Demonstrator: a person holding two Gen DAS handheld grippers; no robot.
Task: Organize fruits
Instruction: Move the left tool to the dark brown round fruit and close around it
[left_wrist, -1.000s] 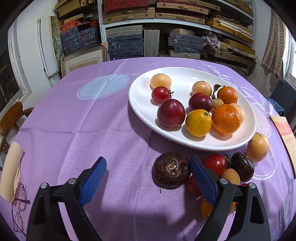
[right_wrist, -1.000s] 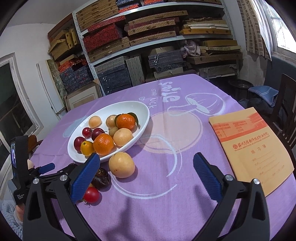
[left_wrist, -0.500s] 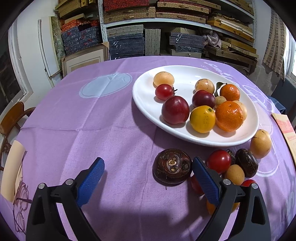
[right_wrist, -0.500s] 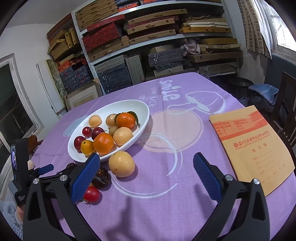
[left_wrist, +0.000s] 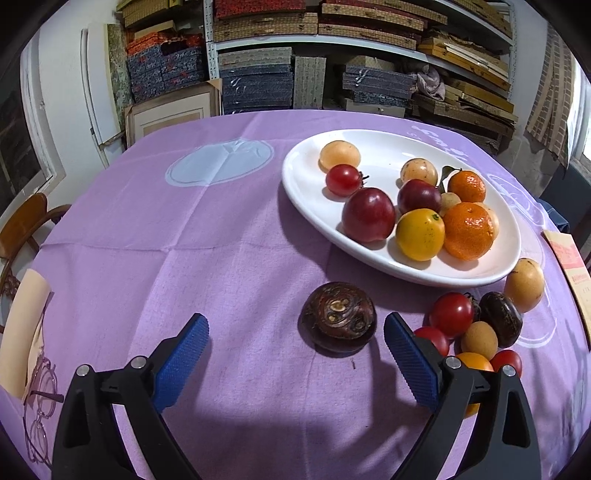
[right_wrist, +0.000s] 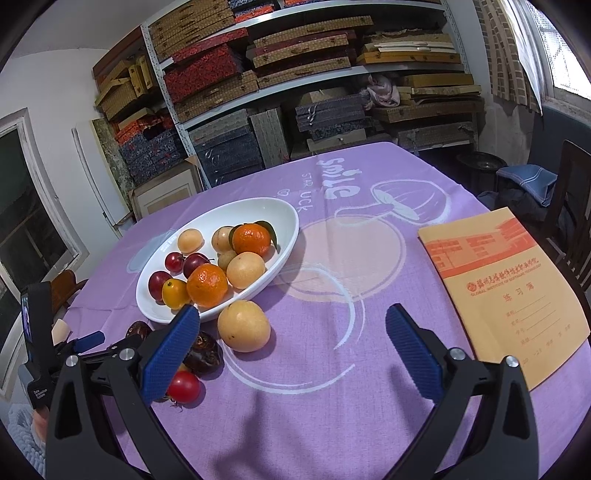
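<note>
A white oval plate (left_wrist: 306, 184) (right_wrist: 284, 214) holds several fruits: oranges, plums, tomatoes and pale yellow ones. A dark brown round fruit (left_wrist: 338, 315) lies on the purple cloth in front of the plate. My left gripper (left_wrist: 295, 354) is open and empty, with that fruit just ahead, nearer its right finger. To the right lie loose fruits: a red tomato (left_wrist: 450, 314), a dark fruit (left_wrist: 500, 319) and a yellow round fruit (left_wrist: 524, 284) (right_wrist: 243, 325). My right gripper (right_wrist: 291, 347) is open and empty, right of the yellow fruit. The left gripper (right_wrist: 88, 339) shows at the lower left of the right wrist view.
An orange notebook (right_wrist: 502, 288) lies on the cloth at the right. Glasses (left_wrist: 38, 413) lie near the table's left edge. A wooden chair (left_wrist: 22, 225) stands at the left, another chair (right_wrist: 569, 206) at the right. Shelves of boxes (left_wrist: 332, 55) stand behind the table.
My left gripper has drawn back and a little left: the dark brown fruit and the plate now sit further ahead. The right gripper has barely moved. Both stay open.
</note>
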